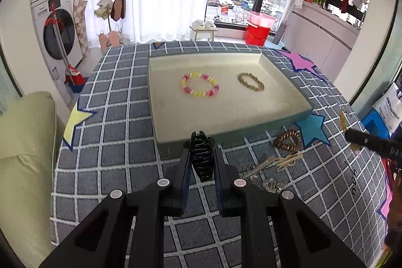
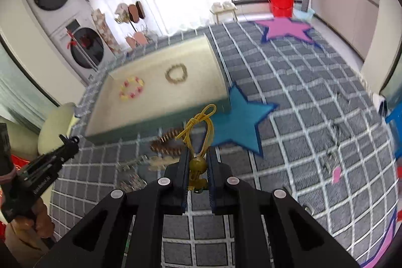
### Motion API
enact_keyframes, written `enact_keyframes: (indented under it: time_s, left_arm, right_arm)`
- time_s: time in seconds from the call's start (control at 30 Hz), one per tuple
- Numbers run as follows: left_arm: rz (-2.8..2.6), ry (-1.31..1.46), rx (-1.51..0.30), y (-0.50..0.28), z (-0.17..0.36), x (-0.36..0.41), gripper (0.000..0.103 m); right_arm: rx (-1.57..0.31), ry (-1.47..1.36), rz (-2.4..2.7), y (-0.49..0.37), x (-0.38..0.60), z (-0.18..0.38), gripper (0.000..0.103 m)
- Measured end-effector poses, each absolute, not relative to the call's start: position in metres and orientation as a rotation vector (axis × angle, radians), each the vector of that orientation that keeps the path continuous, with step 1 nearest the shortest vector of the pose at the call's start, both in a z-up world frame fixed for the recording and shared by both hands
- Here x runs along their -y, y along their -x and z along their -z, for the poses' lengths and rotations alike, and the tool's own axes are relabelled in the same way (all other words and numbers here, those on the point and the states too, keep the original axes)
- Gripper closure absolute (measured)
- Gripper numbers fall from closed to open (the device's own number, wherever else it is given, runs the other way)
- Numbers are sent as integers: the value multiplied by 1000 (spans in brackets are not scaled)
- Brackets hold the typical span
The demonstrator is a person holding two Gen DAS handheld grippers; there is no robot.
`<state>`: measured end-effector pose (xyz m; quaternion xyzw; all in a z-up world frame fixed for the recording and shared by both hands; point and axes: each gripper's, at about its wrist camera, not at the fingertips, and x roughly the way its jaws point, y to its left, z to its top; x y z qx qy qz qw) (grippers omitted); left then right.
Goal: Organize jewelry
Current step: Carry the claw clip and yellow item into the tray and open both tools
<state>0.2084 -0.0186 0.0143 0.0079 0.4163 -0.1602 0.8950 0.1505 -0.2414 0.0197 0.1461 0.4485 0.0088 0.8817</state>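
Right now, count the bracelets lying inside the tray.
2: a pink-and-yellow bracelet on the tray floor's left, a gold bead bracelet to its right. None seems hidden.

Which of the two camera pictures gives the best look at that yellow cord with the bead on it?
The right wrist view: the yellow cord sits centre frame, its amber bead clamped in the right gripper, with the knotted loop standing above the fingers. The left wrist view catches only a blurred gold scrap above the right gripper's tip at the far right edge.

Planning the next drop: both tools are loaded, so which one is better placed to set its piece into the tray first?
Probably left. The left tool, holding the black hair claw, sits just short of the tray. The right tool, gripping the yellow cord charm, sits farther back.
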Motion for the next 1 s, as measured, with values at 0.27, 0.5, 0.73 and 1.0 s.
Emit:
enact_keyframes:
  time_s: [0.27,0.5,0.73,1.0]
  left_arm:
    - [333,-21,-829,-241,-38,21,71]
    - [320,-20,-797,-282,-52,31,71]
    - [285,-54,-816,-330,-36,47,71]
    - [248,-81,-892,-368,2,60,71]
  right_arm:
    - [-894,-265,-59,-192,236,-50,89]
    - [-912,-283,-89,-252,234,-48,89]
    - [-953,-303,-67,-305,231,-20,89]
    - [-997,-270,-47,-336,222,10,89]
